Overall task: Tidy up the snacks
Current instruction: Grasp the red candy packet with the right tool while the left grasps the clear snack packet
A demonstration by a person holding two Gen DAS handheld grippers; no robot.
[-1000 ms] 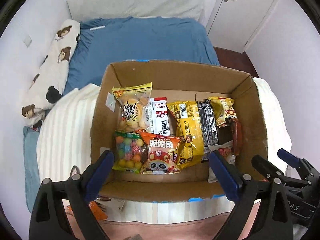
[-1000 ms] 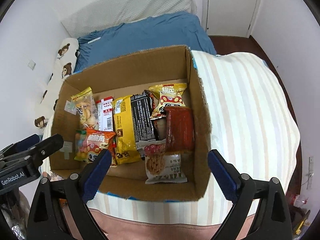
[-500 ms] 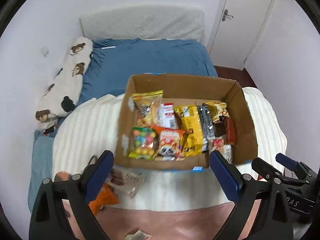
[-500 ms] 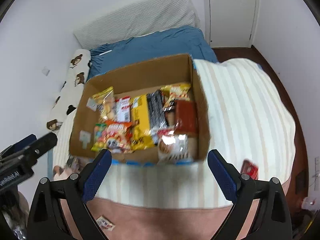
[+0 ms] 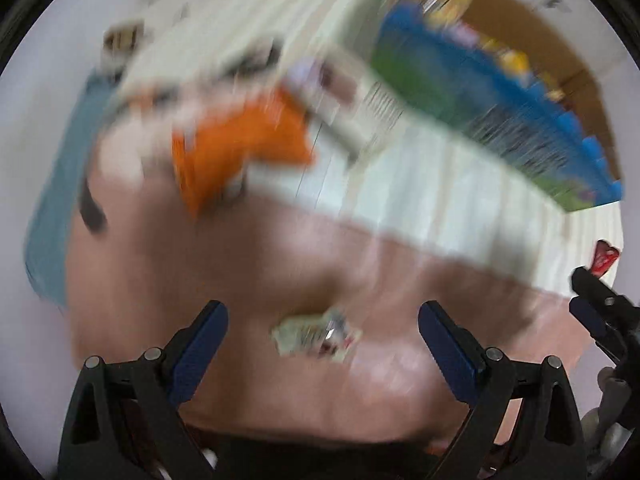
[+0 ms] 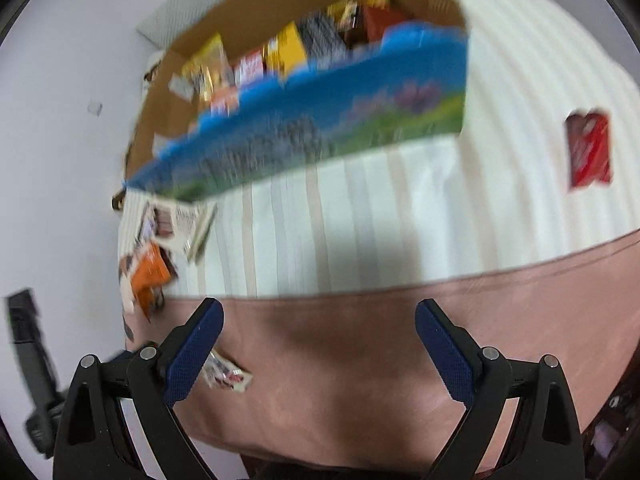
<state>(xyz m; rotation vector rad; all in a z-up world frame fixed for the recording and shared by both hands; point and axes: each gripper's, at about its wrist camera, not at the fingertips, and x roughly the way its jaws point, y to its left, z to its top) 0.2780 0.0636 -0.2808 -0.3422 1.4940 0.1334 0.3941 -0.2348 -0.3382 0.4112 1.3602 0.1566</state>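
A cardboard box [image 6: 304, 128] with a blue printed front holds several snack packets and stands on the striped bed cover; it also shows blurred in the left wrist view [image 5: 500, 92]. My left gripper [image 5: 322, 336] is open and empty, just above a small pale snack packet [image 5: 316, 338] on the pink sheet. An orange packet [image 5: 236, 148] and a white packet [image 5: 340, 104] lie beyond it. My right gripper [image 6: 318, 340] is open and empty over the pink sheet. A red packet [image 6: 590, 150] lies on the cover to its right.
The orange packet [image 6: 148, 276] and white packet [image 6: 180, 224] lie left of the box's front. The small pale packet [image 6: 226, 376] sits by my right gripper's left finger. The left gripper's body [image 6: 32, 364] is at the far left. White wall on the left.
Both grippers have pulled back from the box and tilted down toward the near edge of the bed. The left view is heavily blurred from fast motion. Both stay open.
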